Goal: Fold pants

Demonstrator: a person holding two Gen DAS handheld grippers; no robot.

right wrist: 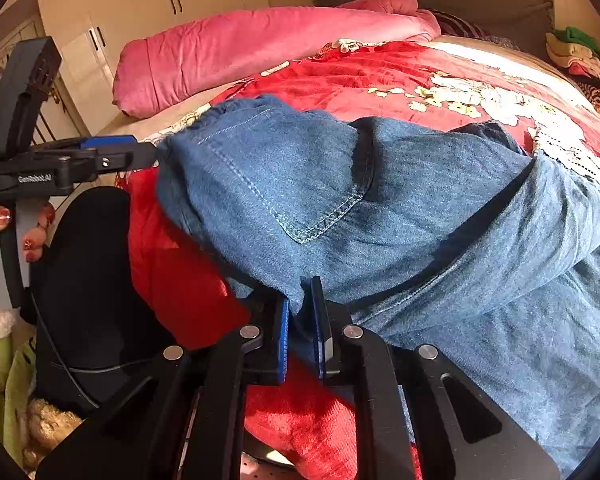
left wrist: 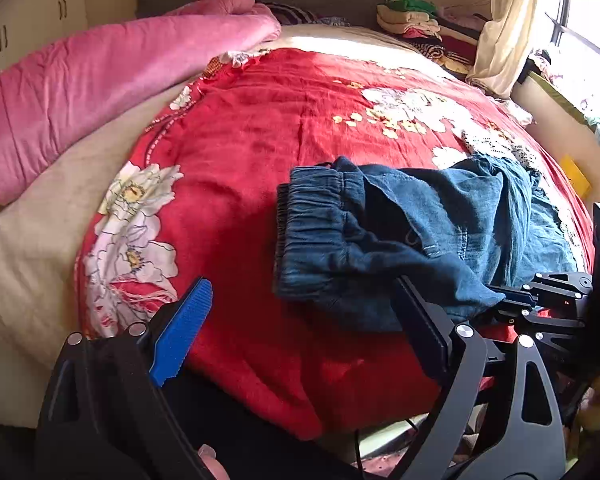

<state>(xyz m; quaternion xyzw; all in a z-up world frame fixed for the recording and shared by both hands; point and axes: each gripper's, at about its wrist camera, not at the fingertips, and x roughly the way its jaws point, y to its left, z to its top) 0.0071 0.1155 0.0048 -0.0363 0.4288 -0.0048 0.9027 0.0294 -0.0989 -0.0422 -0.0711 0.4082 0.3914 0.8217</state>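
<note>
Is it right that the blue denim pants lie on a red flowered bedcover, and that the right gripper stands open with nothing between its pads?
Not quite. The right gripper is shut on the blue denim pants, as the right wrist view shows. The pants do lie on the red flowered bedcover.

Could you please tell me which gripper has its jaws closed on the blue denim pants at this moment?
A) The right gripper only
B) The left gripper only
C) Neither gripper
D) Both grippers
A: the right gripper pinches a fold of the pants between its blue pads, while the left gripper stands wide open with nothing clamped between its fingers.
</note>
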